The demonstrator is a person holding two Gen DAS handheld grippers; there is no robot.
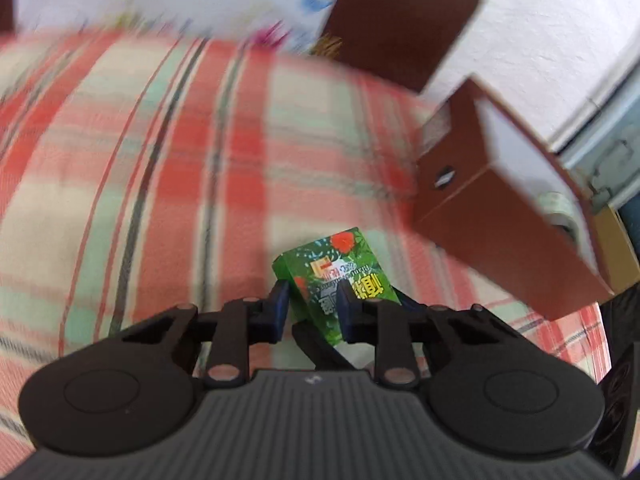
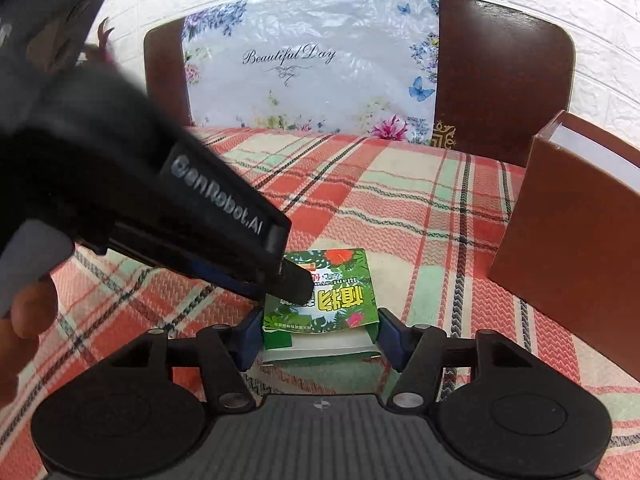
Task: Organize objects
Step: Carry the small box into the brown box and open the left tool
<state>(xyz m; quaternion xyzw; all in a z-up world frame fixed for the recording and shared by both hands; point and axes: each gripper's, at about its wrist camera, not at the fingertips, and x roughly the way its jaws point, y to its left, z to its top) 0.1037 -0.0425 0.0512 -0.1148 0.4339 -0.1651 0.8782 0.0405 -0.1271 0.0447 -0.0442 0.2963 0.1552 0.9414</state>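
Observation:
A small green box (image 1: 340, 276) printed with leaves and red flowers sits just above the plaid bedspread (image 1: 160, 160). My left gripper (image 1: 312, 308) is shut on one end of it. In the right wrist view the same green box (image 2: 328, 300) lies between the fingers of my right gripper (image 2: 318, 332), which is shut on its sides. The black left gripper (image 2: 288, 280) reaches in from the left there and covers the box's left corner. A brown open box (image 2: 568, 248) stands at the right, also in the left wrist view (image 1: 500, 216).
A dark brown headboard (image 2: 500, 80) with a floral "Beautiful Day" sheet (image 2: 312, 64) stands at the far edge of the bed. A white brick-pattern wall (image 2: 600, 20) is behind. The person's hand (image 2: 24, 320) shows at the left edge.

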